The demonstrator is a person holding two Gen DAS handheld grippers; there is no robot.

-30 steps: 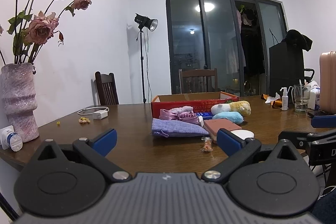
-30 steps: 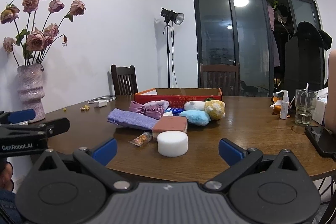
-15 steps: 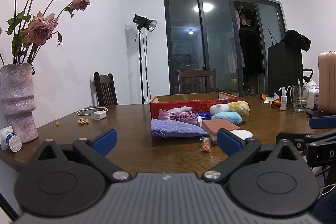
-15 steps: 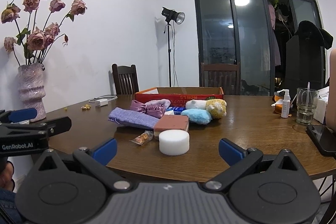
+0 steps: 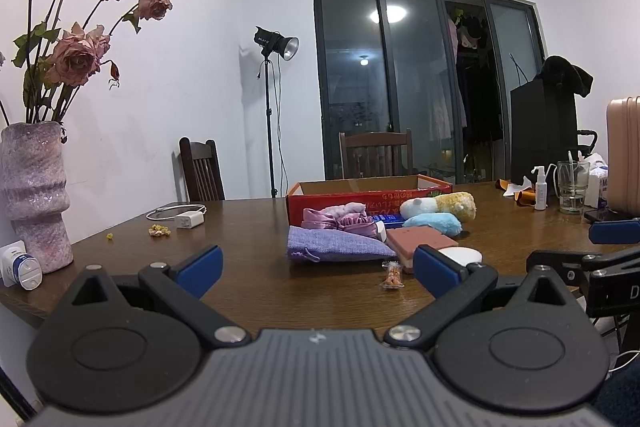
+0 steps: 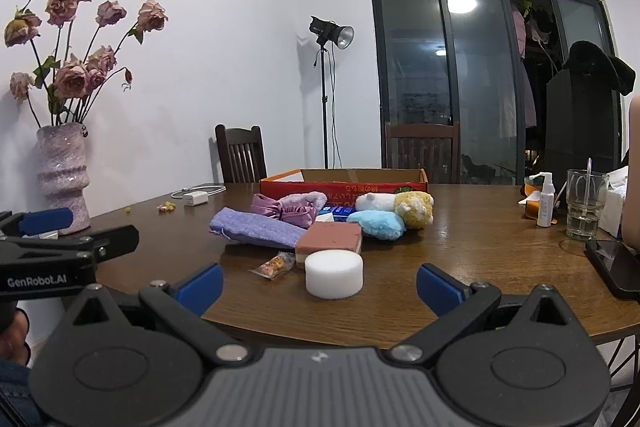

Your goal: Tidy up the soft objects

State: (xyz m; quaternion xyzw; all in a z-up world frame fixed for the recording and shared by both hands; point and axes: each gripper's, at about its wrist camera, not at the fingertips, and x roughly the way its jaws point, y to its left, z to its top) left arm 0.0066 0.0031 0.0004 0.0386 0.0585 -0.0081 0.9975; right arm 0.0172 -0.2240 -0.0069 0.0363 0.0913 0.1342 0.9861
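Note:
Soft things lie in a cluster mid-table before a red cardboard box: a white round sponge, a pink rectangular sponge, a purple cloth pouch, a pink satin bundle, a blue plush, and a white and yellow plush. My right gripper is open and empty, near the table's front edge, short of the white sponge. My left gripper is open and empty, to the left, facing the pouch and box.
A small snack packet lies left of the white sponge. A vase of dried roses stands at the left table edge. A charger with cable, a spray bottle, a glass and a phone are on the table.
Both grippers have risen slightly and tilted a little; the view shows more of the table top. Nothing on the table has moved.

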